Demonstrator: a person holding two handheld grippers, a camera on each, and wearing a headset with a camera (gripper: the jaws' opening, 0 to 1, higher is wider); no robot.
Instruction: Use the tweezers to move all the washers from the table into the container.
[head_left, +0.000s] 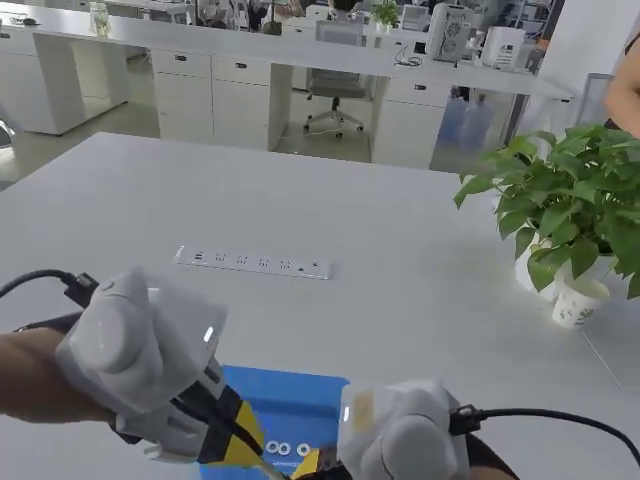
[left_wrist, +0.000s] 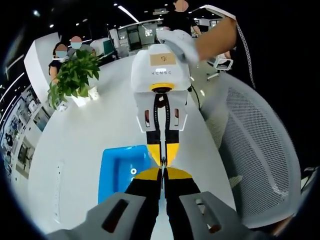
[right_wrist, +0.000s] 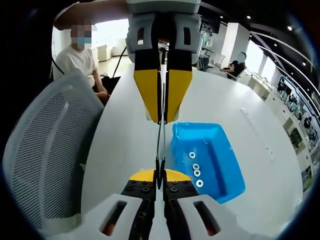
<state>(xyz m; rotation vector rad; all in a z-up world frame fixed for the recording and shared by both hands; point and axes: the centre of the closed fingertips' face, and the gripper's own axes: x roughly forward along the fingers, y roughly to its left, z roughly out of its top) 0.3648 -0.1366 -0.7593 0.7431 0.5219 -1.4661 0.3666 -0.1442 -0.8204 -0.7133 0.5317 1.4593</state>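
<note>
**Surface.** We log one broad white table with a white power strip lying flat near its middle. A leafy plant in a white paper cup stands on the right side.

**Room.** We log an open office. White cabinets, a grey office chair and water bottles stand past the table's far edge. The right gripper view shows a seated person and a grey mesh chair just off the near edge.

**Task items.**
- A blue container sits on the person's side of the power strip, close to the near edge.
- We count five washers on its floor in the right gripper view.
- The tweezers are thin and dark. They span from one gripper to the other, just beside the container's near wall. We cannot tell whether they touch the table.

**Grippers.**
- The left gripper has its yellow-tipped jaws pinched together on one end of the tweezers.
- The right gripper has its jaws likewise closed on the other end.
- The two face each other, nearly tip to tip.

**Edges and open room.**
- Bare tabletop lies between the container and the power strip, and a wider bare stretch runs beyond the strip to the far edge.
- The plant stands well apart, to the right.
- The near edge runs just beside the grippers, with the mesh chair beyond it.
</note>
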